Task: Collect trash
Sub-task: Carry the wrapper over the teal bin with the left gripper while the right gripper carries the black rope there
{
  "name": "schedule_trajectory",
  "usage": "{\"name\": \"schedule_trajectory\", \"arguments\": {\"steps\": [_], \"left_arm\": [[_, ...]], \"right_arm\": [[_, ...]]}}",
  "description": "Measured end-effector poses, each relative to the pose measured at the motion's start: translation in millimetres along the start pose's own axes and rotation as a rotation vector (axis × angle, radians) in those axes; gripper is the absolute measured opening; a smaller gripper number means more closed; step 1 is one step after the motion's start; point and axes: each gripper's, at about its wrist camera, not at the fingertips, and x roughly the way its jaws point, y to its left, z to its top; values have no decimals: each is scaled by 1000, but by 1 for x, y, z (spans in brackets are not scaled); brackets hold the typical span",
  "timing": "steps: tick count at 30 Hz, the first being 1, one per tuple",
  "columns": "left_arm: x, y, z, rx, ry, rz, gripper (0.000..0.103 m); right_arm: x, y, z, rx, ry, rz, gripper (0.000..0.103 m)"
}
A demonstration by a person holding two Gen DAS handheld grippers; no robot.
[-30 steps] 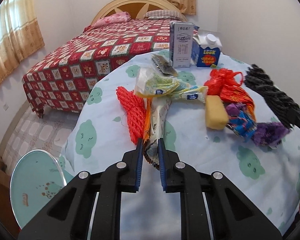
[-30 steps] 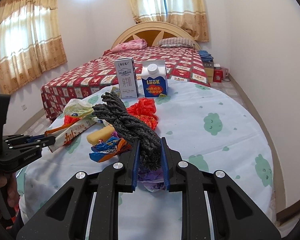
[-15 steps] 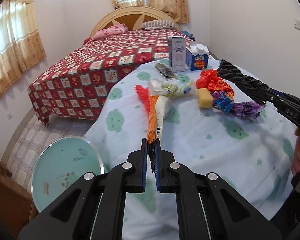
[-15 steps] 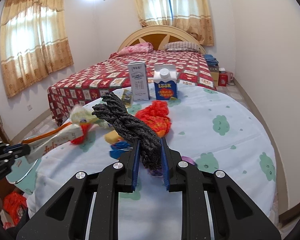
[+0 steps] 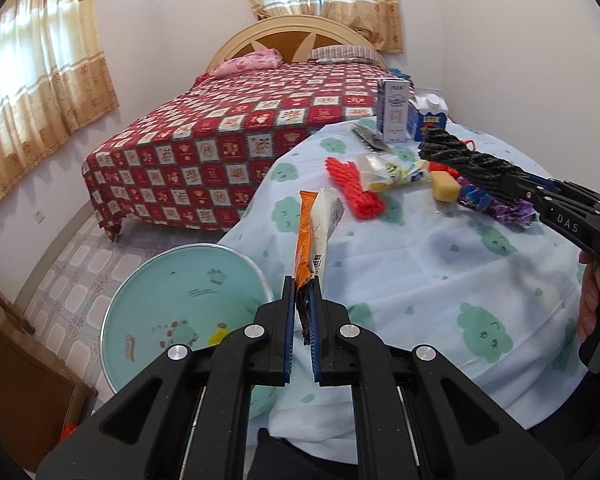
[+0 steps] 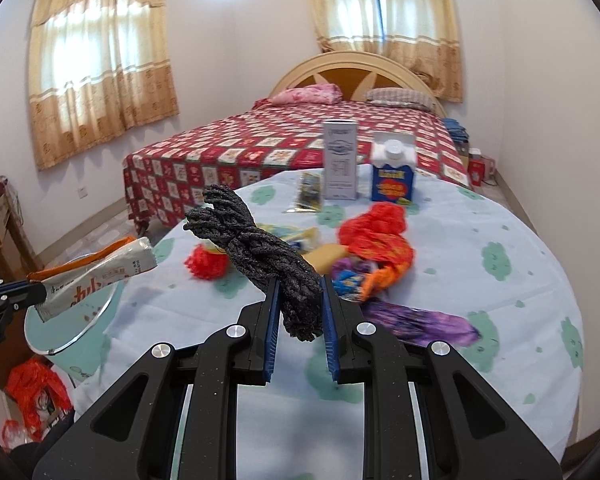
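The left gripper (image 5: 300, 308) is clenched on the tail end of an orange-and-white snack wrapper (image 5: 318, 228), which sticks out ahead of its tips; the teal bin (image 5: 180, 300) sits just below and to the left of those tips, beside the table (image 5: 440, 288). The right gripper (image 6: 300, 304) grasps a black twisted mesh bundle (image 6: 256, 244) around its lower end. The risk I see: the wrapper is pinched only by a thin edge, so a quick swing could let it slide free and drop onto the floor short of the bin — and the bulky bundle could catch the bin's rim if let go off-centre. Readable writing is scarce: "LOOK" on the blue carton (image 6: 392, 176) far ahead of the right tips, "DAS" on the right gripper's body, and Chinese characters on the wrapper that I cannot make out.
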Motion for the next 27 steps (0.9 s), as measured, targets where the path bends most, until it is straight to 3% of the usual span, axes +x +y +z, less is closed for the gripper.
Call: {"name": "schedule_trajectory", "arguments": {"steps": [12,27], "left_arm": [[-10,34,-11,-45,-6,57,7],[-17,64,-22,-86,-2,117,7]], "right_arm": [[13,52,12,-89,1,61,20],[20,86,16,-154,2,112,20]]}}
